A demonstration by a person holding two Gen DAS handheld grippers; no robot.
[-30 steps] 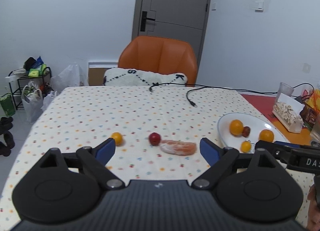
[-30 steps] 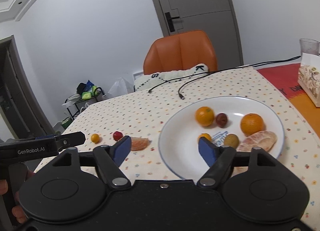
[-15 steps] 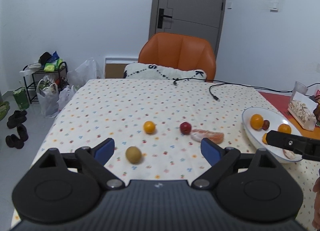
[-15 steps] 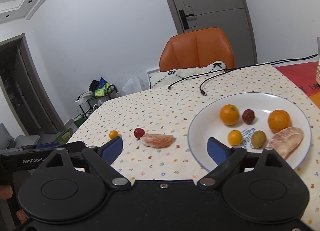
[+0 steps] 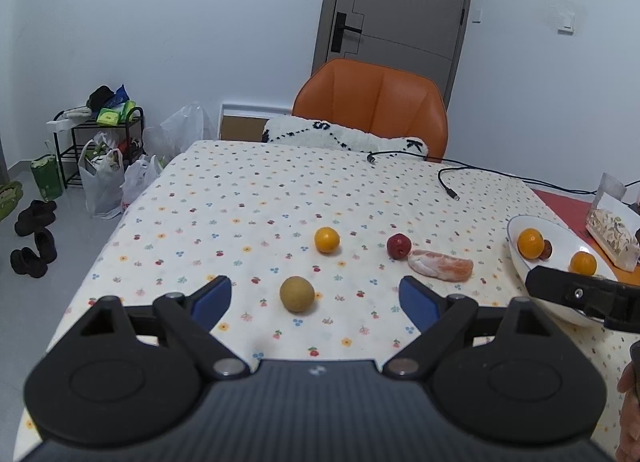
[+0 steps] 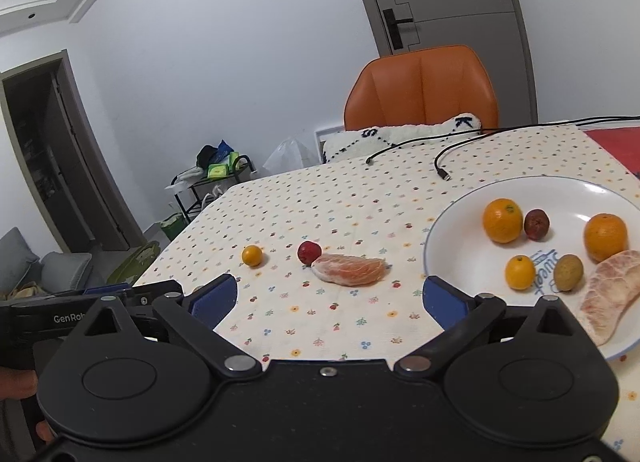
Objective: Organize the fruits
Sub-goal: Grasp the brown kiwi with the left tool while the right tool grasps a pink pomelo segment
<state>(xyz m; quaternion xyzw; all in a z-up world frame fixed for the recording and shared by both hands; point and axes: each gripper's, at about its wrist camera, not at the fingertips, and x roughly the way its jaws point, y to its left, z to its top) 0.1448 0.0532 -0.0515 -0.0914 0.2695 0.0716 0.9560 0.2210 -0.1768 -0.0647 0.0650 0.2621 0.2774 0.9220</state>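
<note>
On the dotted tablecloth lie a brownish-green round fruit [image 5: 297,294], a small orange [image 5: 327,239], a red fruit [image 5: 398,245] and a peeled citrus segment [image 5: 441,265]. My left gripper [image 5: 316,302] is open and empty, with the brownish-green fruit just ahead between its fingers. The white plate [image 6: 452,229] at the right holds two oranges, a small yellow fruit, a dark red fruit, a green fruit and a peeled segment. My right gripper [image 6: 330,298] is open and empty, just short of the segment [image 6: 350,270] on the cloth, beside the red fruit [image 6: 309,252].
An orange chair [image 5: 370,105] with a white cushion stands at the table's far edge. Black cables [image 5: 448,181] lie on the far right of the cloth. A snack bag [image 5: 612,229] and a red mat sit beyond the plate. The table's left edge drops to the floor.
Both grippers have pulled back and shifted left. The brownish-green fruit has come into the left wrist view, and the plate has slid to the right in both views.
</note>
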